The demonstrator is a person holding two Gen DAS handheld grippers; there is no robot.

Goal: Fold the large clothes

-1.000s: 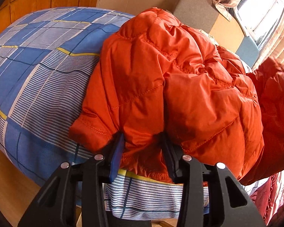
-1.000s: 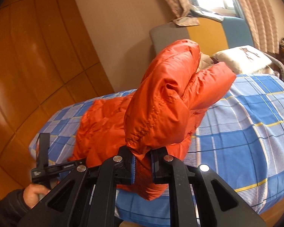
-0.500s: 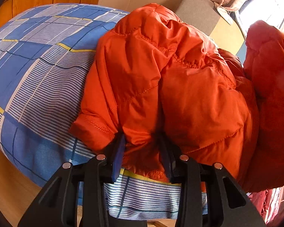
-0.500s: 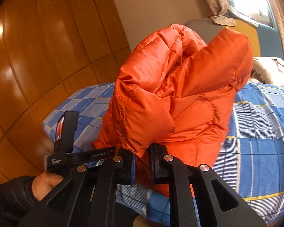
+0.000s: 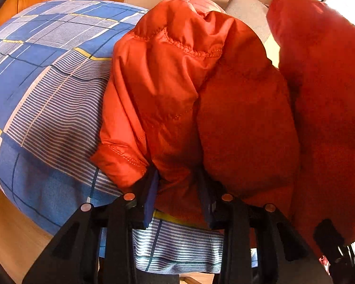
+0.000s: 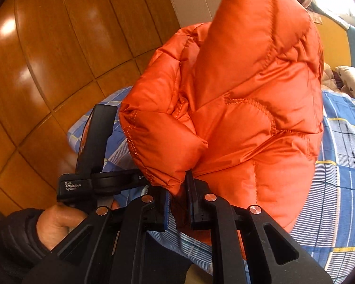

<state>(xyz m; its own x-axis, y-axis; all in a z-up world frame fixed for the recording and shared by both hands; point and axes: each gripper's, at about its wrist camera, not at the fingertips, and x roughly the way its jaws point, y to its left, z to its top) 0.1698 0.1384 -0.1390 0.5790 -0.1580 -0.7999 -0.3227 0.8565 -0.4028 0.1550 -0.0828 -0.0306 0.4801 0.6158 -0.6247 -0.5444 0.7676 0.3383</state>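
Folding orange jacket (image 5: 201,99) on bed (image 5: 47,82): right gripper (image 6: 177,203) clamps raised half; left gripper (image 5: 177,189) closing on hem fabric. Next: lay half over squarely.

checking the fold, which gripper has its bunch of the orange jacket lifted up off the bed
The right gripper: its bunch of the orange jacket stands raised above the bed. The closing left gripper has jacket lying on the bed.
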